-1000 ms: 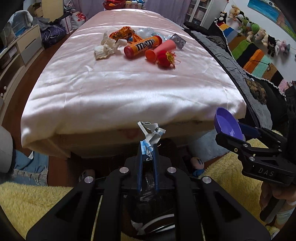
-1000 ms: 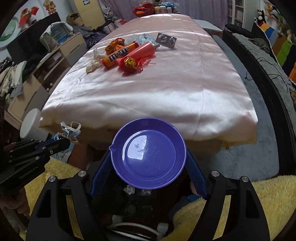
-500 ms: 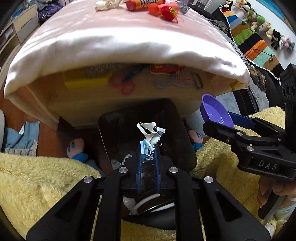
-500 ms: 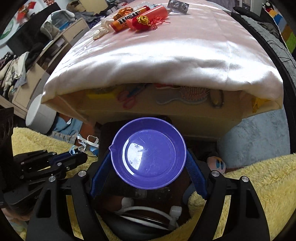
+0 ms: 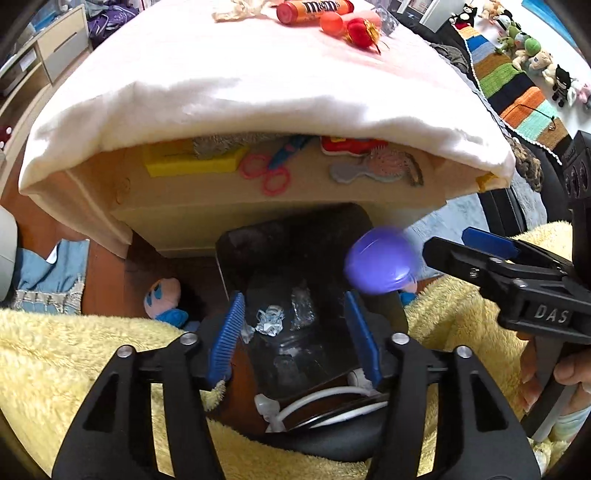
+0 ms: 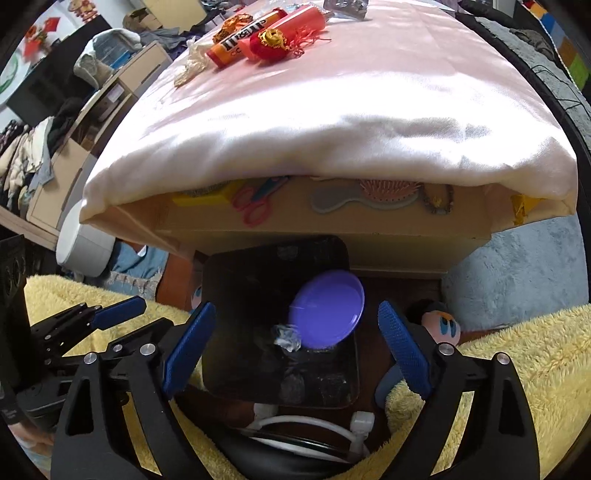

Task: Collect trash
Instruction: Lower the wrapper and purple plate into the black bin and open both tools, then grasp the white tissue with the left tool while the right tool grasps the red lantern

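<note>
Both grippers hang open over a black trash bin (image 5: 295, 236) (image 6: 236, 266) on the floor under the table edge. My left gripper (image 5: 295, 332) is empty; a crumpled white-blue wrapper (image 5: 270, 319) lies inside the bin below it. My right gripper (image 6: 295, 343) is empty; a purple plastic plate (image 6: 327, 308) falls free into the bin, blurred in the left wrist view (image 5: 380, 260). More trash sits far up the pink table: an M&M's tube (image 5: 314, 9) (image 6: 243, 38), a red ornament (image 5: 364, 27) (image 6: 271, 44), a crumpled tissue (image 6: 192, 64).
A wooden table (image 5: 258, 218) with a pink cloth (image 6: 332, 110) overhangs the bin. Yellow fluffy rug (image 5: 55, 350) lies around. Plush toys (image 5: 164, 295) (image 6: 441, 326) sit beside the bin. A white round container (image 6: 85, 247) stands at left.
Both grippers opened. The left let go of the wrapper, which dropped into the bin. The right let go of the purple plate, now falling. Both views moved lower toward the bin.
</note>
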`<state>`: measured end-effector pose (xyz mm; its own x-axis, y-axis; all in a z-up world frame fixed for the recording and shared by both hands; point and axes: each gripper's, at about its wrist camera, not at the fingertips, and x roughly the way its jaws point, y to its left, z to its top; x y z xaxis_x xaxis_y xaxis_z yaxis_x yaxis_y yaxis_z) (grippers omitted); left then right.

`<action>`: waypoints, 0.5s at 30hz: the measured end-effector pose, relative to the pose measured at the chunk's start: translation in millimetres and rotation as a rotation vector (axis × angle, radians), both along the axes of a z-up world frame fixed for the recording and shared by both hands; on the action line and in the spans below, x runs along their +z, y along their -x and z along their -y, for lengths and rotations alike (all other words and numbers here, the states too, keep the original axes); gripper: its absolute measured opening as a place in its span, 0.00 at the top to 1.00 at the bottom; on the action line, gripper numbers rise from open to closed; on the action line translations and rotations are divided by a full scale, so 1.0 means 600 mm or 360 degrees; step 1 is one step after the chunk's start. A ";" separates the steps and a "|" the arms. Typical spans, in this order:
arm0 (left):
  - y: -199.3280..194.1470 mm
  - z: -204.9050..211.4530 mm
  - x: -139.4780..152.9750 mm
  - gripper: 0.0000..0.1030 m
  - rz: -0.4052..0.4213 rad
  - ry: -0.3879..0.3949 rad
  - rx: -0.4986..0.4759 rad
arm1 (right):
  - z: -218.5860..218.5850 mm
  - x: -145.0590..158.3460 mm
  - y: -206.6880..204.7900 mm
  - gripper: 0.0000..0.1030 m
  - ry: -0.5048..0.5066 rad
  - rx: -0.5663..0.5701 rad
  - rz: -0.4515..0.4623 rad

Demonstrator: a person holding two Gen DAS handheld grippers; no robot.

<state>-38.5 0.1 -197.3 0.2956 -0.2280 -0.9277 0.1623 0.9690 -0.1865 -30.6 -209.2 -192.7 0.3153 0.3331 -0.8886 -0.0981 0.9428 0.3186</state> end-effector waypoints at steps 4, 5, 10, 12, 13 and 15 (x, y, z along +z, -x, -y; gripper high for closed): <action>-0.013 -0.008 0.014 0.33 0.0037 -0.0012 0.0018 | 0.009 0.021 -0.011 0.12 0.0021 -0.0031 0.0054; -0.017 -0.010 0.021 0.31 0.0056 -0.0015 0.0022 | 0.013 0.029 -0.016 0.12 0.0029 -0.0043 0.0074; -0.048 -0.024 0.062 0.23 0.0168 -0.0009 0.0058 | 0.036 0.069 -0.047 0.12 0.0056 -0.0107 0.0189; -0.066 -0.030 0.076 0.22 0.0208 -0.0001 0.0074 | 0.046 0.082 -0.064 0.12 0.0071 -0.0121 0.0232; -0.075 -0.032 0.083 0.22 0.0226 0.0000 0.0081 | 0.048 0.088 -0.075 0.12 0.0077 -0.0124 0.0250; -0.095 -0.035 0.092 0.22 0.0249 -0.0005 0.0099 | 0.050 0.097 -0.095 0.12 0.0078 -0.0126 0.0277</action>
<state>18.6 21.2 -141.9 0.4500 -0.2021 -0.8699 0.1288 0.9785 -0.1608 26.6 -239.0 -134.6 0.4888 0.2590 -0.8331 -0.0728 0.9637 0.2569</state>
